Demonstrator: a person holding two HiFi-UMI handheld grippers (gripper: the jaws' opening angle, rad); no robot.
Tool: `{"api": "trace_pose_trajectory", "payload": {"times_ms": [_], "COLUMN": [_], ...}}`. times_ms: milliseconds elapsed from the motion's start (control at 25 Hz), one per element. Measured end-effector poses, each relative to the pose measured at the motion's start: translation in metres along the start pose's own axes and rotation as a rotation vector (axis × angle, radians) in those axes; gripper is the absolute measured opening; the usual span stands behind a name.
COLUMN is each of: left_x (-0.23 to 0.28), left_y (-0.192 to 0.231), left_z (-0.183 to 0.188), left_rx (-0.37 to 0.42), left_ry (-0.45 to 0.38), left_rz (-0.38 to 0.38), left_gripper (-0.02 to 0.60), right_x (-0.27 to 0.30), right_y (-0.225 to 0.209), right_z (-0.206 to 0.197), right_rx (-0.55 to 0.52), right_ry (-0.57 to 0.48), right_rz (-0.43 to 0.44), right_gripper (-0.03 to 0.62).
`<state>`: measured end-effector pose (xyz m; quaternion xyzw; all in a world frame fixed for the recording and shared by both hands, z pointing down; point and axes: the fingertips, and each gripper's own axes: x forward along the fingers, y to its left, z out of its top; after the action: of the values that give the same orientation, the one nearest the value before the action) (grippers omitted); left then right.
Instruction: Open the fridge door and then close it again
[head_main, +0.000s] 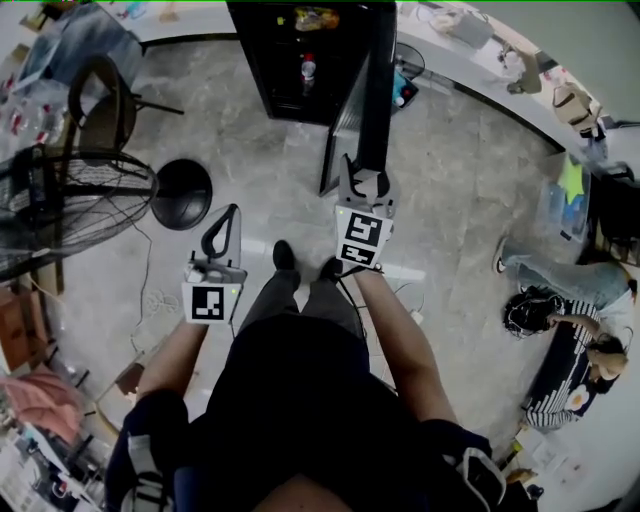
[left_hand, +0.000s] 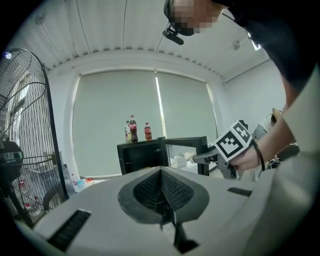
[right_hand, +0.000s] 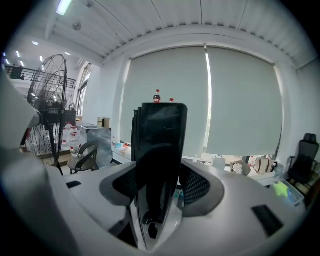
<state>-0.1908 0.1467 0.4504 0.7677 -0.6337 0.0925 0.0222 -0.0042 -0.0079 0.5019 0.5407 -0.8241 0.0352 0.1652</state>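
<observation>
Fridge (head_main: 300, 60) stands on the floor at upper centre of the head view. The fridge door (head_main: 365, 100) is swung open, edge-on toward the person. Right hand-held gripper (head_main: 363, 182) straddles the door's free edge; its pads appear to bear on both faces. Left hand-held gripper (head_main: 231, 214), at lower left, has its jaws together and empty, well apart from the fridge.
</observation>
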Motion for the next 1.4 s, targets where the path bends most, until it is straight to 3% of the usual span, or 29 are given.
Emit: {"api": "trace_pose_trajectory", "payload": {"times_ms": [440,960,1400], "left_x": [0.025,0.042,0.061], "left_y": [-0.035,-0.066,-0.068], "left_z": [0.010,0.028,0.035], "left_rx": [0.014,0.032,0.021], "left_ry": [-0.013,-0.030,-0.048], "left_rz": [-0.047,-0.049,-0.096], "left_gripper": [0.021,0.021,0.021], "right_x": [-0.013,-0.017,-0.006], "right_y": [-0.078,-0.139,-0.181], "right_z": [-0.017,-0.023,-0.025], "right_rx": [0.034,0.038,0.043], "right_ry": [-0.001,-0.022,-0.022], "right_rz": [0.024,0.079,0.061], "right_gripper": [0.224,0.215,0.209]}}
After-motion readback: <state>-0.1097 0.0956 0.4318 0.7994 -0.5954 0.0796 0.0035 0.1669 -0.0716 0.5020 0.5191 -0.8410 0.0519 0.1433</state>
